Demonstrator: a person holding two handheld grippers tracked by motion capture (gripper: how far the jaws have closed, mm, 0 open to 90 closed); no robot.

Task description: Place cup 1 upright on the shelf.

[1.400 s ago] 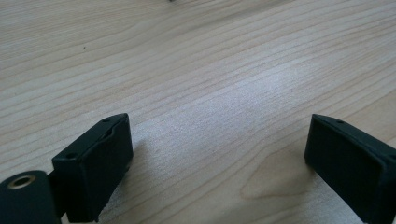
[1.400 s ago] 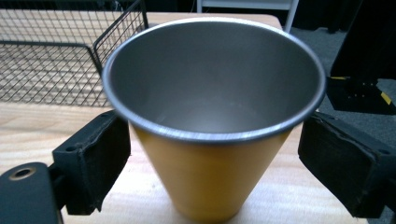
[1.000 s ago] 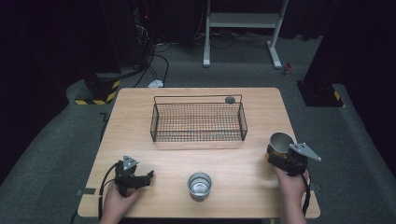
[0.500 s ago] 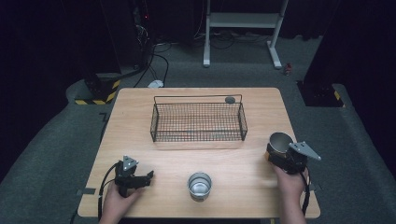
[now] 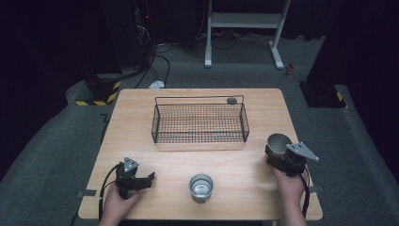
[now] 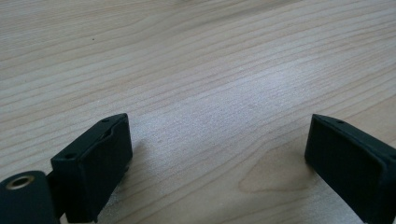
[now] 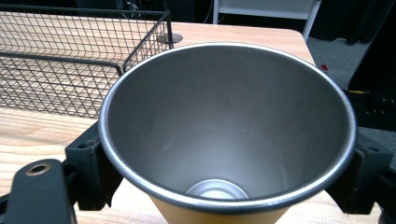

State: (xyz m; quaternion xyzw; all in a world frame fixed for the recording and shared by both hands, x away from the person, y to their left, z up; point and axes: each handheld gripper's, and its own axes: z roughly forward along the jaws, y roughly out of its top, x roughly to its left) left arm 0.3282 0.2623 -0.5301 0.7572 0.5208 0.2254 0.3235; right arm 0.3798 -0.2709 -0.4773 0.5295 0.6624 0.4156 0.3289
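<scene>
The right gripper (image 5: pixel 278 157), at the lower right of the high view, has its jaws closed around a metal cup (image 5: pixel 278 142) and holds it by the sides. The cup could slip or tip, I think, because its sides are smooth and slanted. It could also bump the wire basket (image 5: pixel 200 123) in the middle. The left gripper (image 5: pixel 141 180), at the lower left, is wide open and holds nothing. A second cup (image 5: pixel 201 186) stands at the bottom middle. The right gripper view looks down inside the held cup (image 7: pixel 224 130), which is empty. The left gripper view shows bare table (image 6: pixel 196 70) between the jaws.
</scene>
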